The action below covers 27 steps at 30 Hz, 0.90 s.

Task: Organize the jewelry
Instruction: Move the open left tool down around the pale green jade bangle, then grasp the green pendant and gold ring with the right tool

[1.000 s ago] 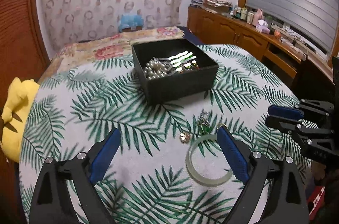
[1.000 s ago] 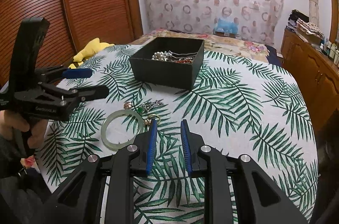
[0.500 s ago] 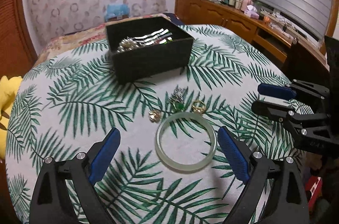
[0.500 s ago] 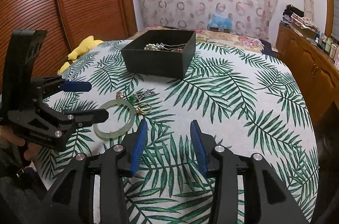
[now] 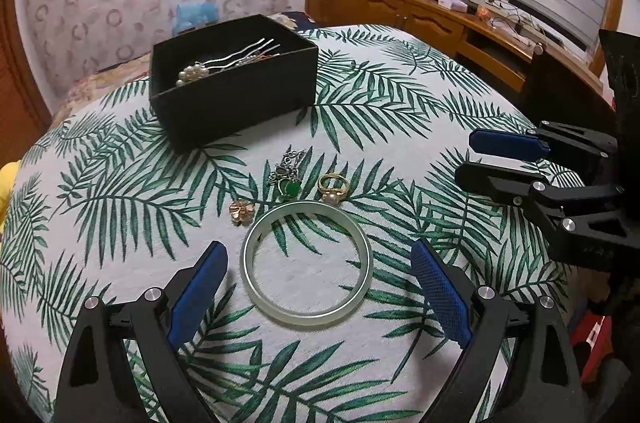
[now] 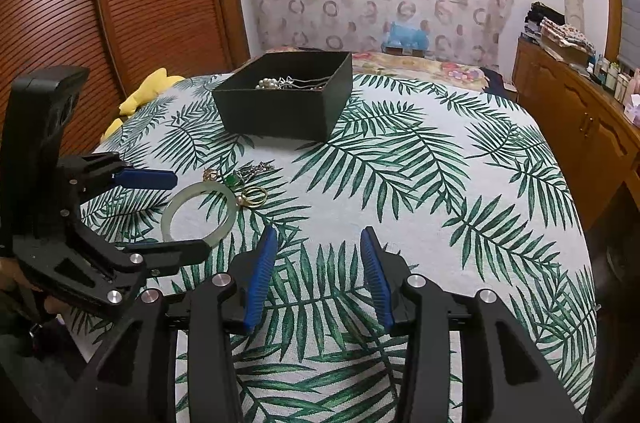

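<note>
A pale green bangle lies flat on the palm-leaf tablecloth, between the tips of my open, empty left gripper, which straddles it low over the cloth. Just beyond it lie a gold pearl ring, a green-stone pendant on a silver chain and a small rose-gold flower piece. A black open box further back holds pearl hairpins. My right gripper is open and empty, right of the bangle; it also shows in the left wrist view.
The round table carries a leaf-print cloth. A yellow plush sits at its far left edge. A wooden sideboard with bottles stands right; a brown louvred wardrobe stands left. A bed lies behind.
My left gripper has moved forward and down until its open fingers flank the bangle. My right gripper's fingers have opened wider.
</note>
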{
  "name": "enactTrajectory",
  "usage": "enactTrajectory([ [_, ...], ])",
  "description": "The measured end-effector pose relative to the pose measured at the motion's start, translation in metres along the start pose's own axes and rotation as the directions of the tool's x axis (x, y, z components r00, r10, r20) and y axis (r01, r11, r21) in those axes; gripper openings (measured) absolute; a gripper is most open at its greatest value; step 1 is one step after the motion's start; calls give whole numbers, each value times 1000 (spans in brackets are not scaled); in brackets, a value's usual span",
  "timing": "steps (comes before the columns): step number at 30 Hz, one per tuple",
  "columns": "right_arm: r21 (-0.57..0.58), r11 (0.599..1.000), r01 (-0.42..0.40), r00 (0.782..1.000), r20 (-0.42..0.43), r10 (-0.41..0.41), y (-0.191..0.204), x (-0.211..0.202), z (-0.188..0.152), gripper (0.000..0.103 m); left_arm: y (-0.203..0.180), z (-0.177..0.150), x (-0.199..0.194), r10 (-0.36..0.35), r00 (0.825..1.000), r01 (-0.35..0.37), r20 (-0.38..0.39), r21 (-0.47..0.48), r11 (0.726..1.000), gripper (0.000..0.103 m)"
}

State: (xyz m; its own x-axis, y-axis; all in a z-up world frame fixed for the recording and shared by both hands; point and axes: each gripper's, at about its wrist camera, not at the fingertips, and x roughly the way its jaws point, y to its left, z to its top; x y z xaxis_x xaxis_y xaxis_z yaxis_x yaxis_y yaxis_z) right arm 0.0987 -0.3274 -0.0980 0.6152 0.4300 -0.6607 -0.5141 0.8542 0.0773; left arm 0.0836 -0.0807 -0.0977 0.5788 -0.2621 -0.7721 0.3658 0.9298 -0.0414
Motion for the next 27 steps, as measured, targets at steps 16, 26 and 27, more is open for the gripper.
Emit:
enactTrajectory([
  [16,-9,1000,-24,1000,-17,24,6,9,-1,46,8,-10,-11,21,999,-21,41,6,1000,69],
  [26,-66,994,-84,996,-34,81,26,23,21,46,34,-12,-33,53,995,-49,85,-53,997,69],
  [27,-71,993,-92,995,-40,89,29,26,24,46,38,-13,-35,56,994,-50,89,-64,997,69],
])
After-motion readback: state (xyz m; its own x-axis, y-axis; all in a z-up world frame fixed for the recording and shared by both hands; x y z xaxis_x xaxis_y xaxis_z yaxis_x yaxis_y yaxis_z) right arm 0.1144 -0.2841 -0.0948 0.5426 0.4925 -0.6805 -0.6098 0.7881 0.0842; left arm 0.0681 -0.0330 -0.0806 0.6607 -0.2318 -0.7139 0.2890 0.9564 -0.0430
